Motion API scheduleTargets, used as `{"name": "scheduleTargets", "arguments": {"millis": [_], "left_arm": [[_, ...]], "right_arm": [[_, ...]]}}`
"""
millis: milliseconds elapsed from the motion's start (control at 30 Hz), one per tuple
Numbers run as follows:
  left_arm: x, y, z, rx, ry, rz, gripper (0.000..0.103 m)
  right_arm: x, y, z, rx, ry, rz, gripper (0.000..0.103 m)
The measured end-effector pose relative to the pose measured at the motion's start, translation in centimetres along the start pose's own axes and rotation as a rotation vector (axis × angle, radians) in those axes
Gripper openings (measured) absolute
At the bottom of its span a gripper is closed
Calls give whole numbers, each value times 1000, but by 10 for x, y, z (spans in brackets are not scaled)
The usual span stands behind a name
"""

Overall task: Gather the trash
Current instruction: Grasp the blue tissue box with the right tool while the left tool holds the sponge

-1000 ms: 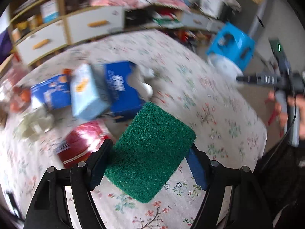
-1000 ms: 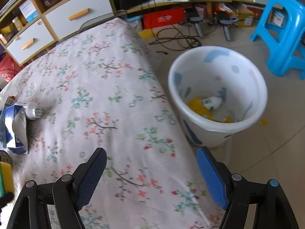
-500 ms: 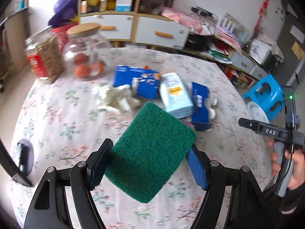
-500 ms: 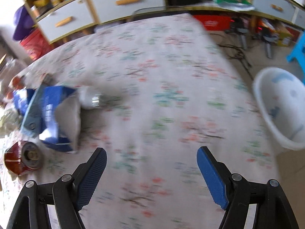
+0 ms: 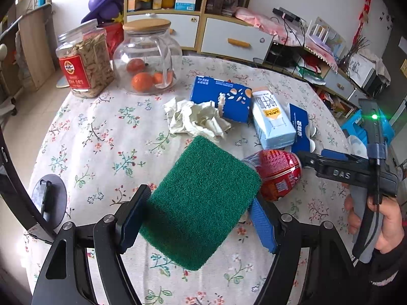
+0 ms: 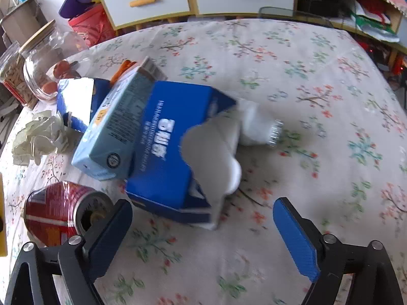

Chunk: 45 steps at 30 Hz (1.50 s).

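Observation:
My left gripper (image 5: 197,222) is shut on a green scouring sponge (image 5: 201,200) and holds it above the floral tablecloth. My right gripper (image 6: 203,231) is open and empty, just in front of a torn blue box (image 6: 175,152); it also shows in the left wrist view (image 5: 356,172). Trash lies in a cluster: a crushed red can (image 6: 58,211) (image 5: 277,172), a light blue carton (image 6: 119,124) (image 5: 272,119), a light bulb (image 6: 257,124), crumpled white paper (image 5: 198,119) (image 6: 38,134) and another blue box (image 5: 221,96).
Two glass jars stand at the table's far left, one with snacks (image 5: 85,61), one with oranges (image 5: 147,58). Shelves and drawers (image 5: 236,40) line the wall behind. A blue stool (image 5: 356,127) stands past the right table edge.
Both grippers swung left from the bin side toward the trash cluster. The right gripper came close to the torn blue box. The left still holds the sponge.

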<state>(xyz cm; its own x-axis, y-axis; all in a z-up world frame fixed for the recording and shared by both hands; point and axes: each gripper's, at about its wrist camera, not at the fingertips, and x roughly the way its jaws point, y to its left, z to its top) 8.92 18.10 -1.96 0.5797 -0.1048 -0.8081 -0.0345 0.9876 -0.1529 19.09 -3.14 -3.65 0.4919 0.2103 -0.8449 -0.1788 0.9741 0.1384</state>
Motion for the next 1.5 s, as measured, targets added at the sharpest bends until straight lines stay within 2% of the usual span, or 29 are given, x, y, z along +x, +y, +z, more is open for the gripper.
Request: {"name": "scheduleTargets", "arguments": {"millis": [267, 433, 467, 533, 600, 633, 667, 800, 967, 1033, 1133, 1233, 1500], "left_arm": [[3, 6, -2, -3, 11, 0, 78], [5, 3, -1, -1, 16, -4, 78], [6, 3, 0, -2, 16, -5, 78], [6, 2, 1, -3, 14, -5, 78], [5, 0, 2, -5, 10, -4, 78], [4, -1, 3, -6, 7, -6, 78], [4, -3, 4, -6, 5, -8, 78], [1, -11, 7, -6, -6, -11, 78], [-5, -26, 12, -9, -21, -33, 78], [-7, -32, 14, -2, -29, -40, 78], [-8, -44, 17, 11, -35, -51, 78], [-7, -54, 18, 20, -35, -63, 78], [-4, -86, 22, 69, -37, -94, 78]], "right_arm": [[31, 12, 6, -8, 26, -25, 95], [32, 10, 8, 11, 16, -21, 94], [31, 9, 8, 11, 15, -20, 92], [28, 9, 8, 9, 11, -23, 81], [24, 8, 8, 12, 9, -17, 79], [23, 8, 7, 15, 7, -13, 64], [21, 7, 7, 15, 8, -6, 58], [10, 3, 4, 12, 10, 11, 51], [-12, -2, 4, -10, -28, 11, 41], [-18, -4, 2, -17, -36, 11, 30], [-25, -9, 0, -19, -40, 15, 21], [-33, -17, -3, -16, -45, 22, 15], [-58, -45, -8, 30, -75, 36, 12]]}}
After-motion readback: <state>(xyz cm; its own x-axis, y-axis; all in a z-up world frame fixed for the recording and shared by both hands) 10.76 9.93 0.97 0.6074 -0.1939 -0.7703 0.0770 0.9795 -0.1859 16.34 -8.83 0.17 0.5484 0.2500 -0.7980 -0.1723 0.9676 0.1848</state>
